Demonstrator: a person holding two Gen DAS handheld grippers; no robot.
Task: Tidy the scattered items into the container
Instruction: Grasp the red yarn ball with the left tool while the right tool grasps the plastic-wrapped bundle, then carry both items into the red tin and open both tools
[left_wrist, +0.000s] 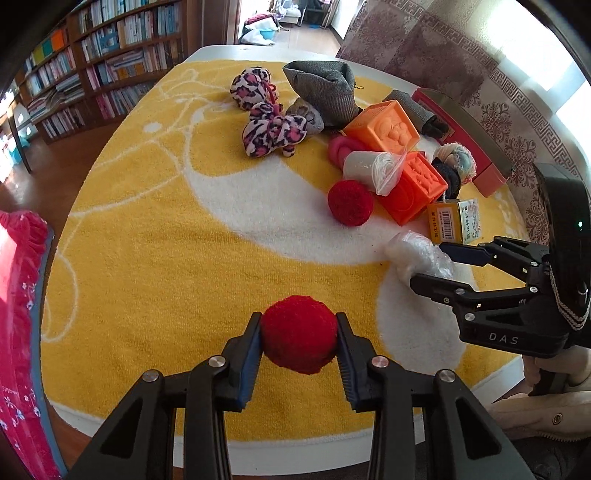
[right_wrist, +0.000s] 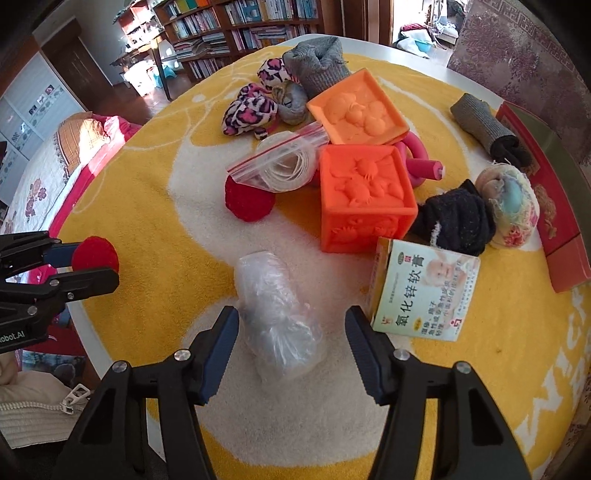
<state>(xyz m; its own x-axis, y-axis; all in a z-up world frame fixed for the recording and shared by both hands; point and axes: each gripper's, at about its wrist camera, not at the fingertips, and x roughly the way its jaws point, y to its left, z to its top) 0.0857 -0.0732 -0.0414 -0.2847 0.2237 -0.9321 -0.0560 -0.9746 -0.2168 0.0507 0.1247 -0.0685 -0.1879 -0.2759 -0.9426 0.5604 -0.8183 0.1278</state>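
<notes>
Left gripper (left_wrist: 299, 341) clamped on red pompom (left_wrist: 298, 339). Right gripper (right_wrist: 291, 341) jaws apart, straddling plastic bag (right_wrist: 277, 317) beside ointment box (right_wrist: 424, 288). Risks: slippery bag squirts out; jaw nudges box. Container unseen.

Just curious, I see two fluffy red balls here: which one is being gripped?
The near red ball, clamped between the left gripper. The other red ball lies untouched beside the bagged cord.

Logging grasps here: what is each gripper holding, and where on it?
Left gripper clamps a red pompom across its sides. Right gripper stands open around a plastic bag, holding nothing.
</notes>
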